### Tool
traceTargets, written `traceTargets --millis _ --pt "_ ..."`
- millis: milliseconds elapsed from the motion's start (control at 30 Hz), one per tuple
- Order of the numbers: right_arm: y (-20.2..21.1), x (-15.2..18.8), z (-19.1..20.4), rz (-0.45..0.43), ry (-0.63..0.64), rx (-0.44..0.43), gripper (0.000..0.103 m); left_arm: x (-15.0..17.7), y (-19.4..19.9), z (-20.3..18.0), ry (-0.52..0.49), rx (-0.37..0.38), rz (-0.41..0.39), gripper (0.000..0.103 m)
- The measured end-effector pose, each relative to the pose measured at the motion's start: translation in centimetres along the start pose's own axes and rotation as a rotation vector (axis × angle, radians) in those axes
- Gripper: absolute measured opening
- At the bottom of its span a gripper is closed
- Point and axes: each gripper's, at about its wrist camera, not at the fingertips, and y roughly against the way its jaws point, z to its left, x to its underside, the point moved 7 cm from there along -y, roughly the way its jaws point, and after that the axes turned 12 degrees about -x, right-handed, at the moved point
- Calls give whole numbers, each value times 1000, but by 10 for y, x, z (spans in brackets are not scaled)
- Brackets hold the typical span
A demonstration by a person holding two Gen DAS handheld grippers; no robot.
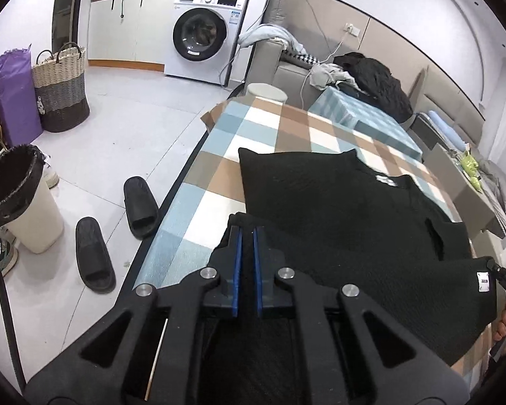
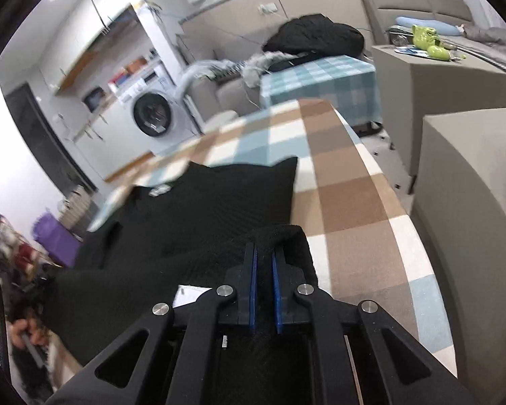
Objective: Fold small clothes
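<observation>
Both grippers, L (image 1: 247, 233) & R (image 2: 264, 249), clamp the black top's (image 1: 320, 195) near hem, lifted toward 12 o'clock over the table (image 1: 219, 148); best kept level, corners matched w/ far edge.

Black garment (image 1: 337, 202): matt knit cloth, fine ribbed texture, white woven label. Checked tablecloth (image 1: 216, 175): soft matt fabric. Left gripper (image 1: 247, 236) and right gripper (image 2: 263, 253): matt black plastic, blue rubbery pads, shiny metal pins. Washing machine (image 1: 202, 30): glossy white. Laundry basket (image 1: 60, 87): rough woven.
</observation>
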Motion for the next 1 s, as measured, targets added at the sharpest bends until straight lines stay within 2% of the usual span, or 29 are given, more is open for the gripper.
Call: traceTargets --millis 100,167,233,267,533,767,900,1000 --pt "-13 6 -12 56 -62 3 13 5 -12 3 13 -13 56 5" --pt "-9 11 -17 63 -115 -40 24 9 -12 6 17 -1 75 14" --pt "1 18 -19 62 -150 -97 36 16 -9 9 12 14 89 30" --pt "6 22 -18 64 -154 -112 39 20 -7 10 8 12 95 32" --pt "23 47 -11 92 -103 -103 39 43 6 16 -5 21 92 32" --pt "32 57 -17 117 -135 -86 40 50 16 20 2 24 119 32" --pt "38 67 -18 128 -175 -142 41 56 15 24 24 23 156 41" --pt "46 67 -13 92 -202 -209 41 60 17 27 38 32 164 41"
